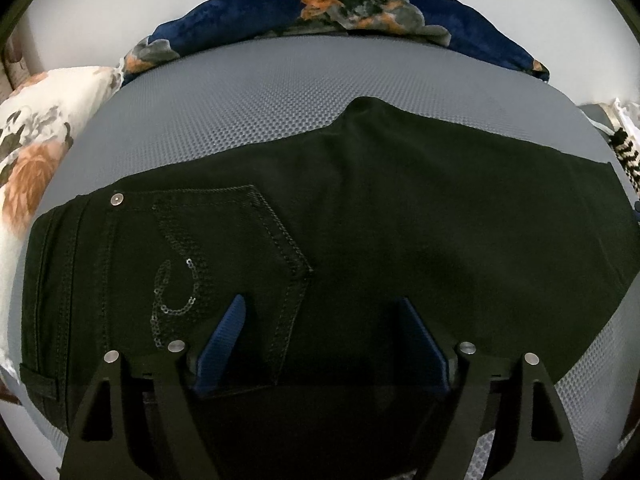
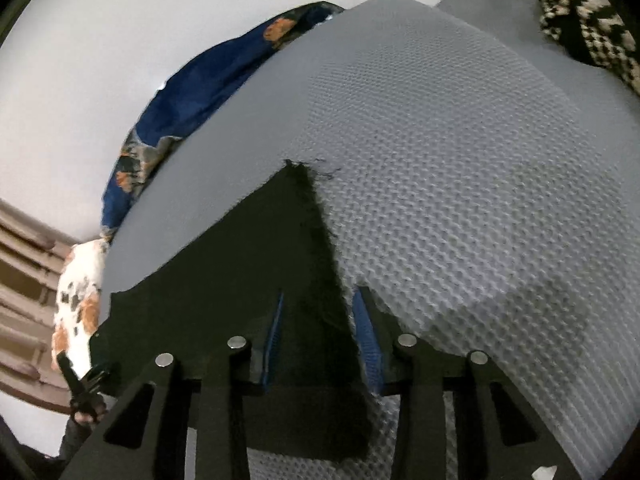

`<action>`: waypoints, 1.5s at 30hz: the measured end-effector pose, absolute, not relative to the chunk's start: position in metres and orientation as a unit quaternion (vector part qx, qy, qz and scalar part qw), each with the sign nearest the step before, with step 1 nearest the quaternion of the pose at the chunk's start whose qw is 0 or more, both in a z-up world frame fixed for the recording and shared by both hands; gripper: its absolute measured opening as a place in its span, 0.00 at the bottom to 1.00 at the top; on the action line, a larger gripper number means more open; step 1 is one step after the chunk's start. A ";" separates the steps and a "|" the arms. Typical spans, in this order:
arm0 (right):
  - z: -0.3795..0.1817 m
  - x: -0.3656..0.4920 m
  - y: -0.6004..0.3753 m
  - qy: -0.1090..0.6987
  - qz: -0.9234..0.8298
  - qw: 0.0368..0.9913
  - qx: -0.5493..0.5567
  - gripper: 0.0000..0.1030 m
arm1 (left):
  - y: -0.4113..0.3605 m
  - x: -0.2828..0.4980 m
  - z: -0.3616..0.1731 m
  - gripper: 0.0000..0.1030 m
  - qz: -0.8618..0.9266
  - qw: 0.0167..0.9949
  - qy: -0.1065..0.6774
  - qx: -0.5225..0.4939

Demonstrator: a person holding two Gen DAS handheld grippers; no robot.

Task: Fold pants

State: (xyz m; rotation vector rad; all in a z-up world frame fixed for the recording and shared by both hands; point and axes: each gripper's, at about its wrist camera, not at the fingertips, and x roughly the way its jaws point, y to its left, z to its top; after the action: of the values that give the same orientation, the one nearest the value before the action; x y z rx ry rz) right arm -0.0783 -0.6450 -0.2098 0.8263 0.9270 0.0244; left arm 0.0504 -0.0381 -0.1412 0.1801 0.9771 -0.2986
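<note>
- I am holding my left gripper (image 1: 320, 344) low over the black pants (image 1: 400, 216), its 2 blue pads spread wide and gripping nothing; whether the tips are touching the cloth I cannot tell.
- Between and just left of those pads the sequinned back pocket (image 1: 224, 264) is lying flat, with the waistband (image 1: 52, 288) running down the left edge.
- I am bringing my right gripper (image 2: 320, 340) in at the frayed hem (image 2: 320, 240) of the leg, jaws parted to a middling gap with the hem edge sitting between them, not yet pinched.
- To do this fold well, I judge I should be closing on both layers at the hem, not only the top one.
- I would then be lifting just enough to clear the surface and carrying the hem toward the waistband, while the left side pins the seat.
- The pants are lying spread on the grey mesh mattress (image 1: 256, 92), already doubled leg on leg, it seems.
- Beyond them a navy floral blanket (image 1: 360, 4) is bunched against the wall, a pale floral pillow (image 1: 28, 152) to the left.
</note>
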 end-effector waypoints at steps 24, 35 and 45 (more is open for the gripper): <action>-0.157 -0.056 -0.562 0.393 -0.028 0.823 0.409 0.09 | -0.039 0.047 -0.142 0.84 -0.155 0.870 0.460 0.085; -0.121 -0.005 -0.452 0.410 0.074 0.822 0.388 0.09 | -0.010 0.057 -0.120 0.84 -0.176 0.853 0.490 0.016; -0.141 0.063 -0.325 0.455 0.177 0.792 0.366 0.09 | 0.040 0.048 -0.095 0.84 -0.183 0.858 0.480 -0.014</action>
State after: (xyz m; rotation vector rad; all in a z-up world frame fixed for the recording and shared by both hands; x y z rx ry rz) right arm 0.0627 -0.3254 -0.1405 0.7879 0.9785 0.3812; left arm 0.0480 0.0399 -0.0949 -0.0297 1.0074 -0.3840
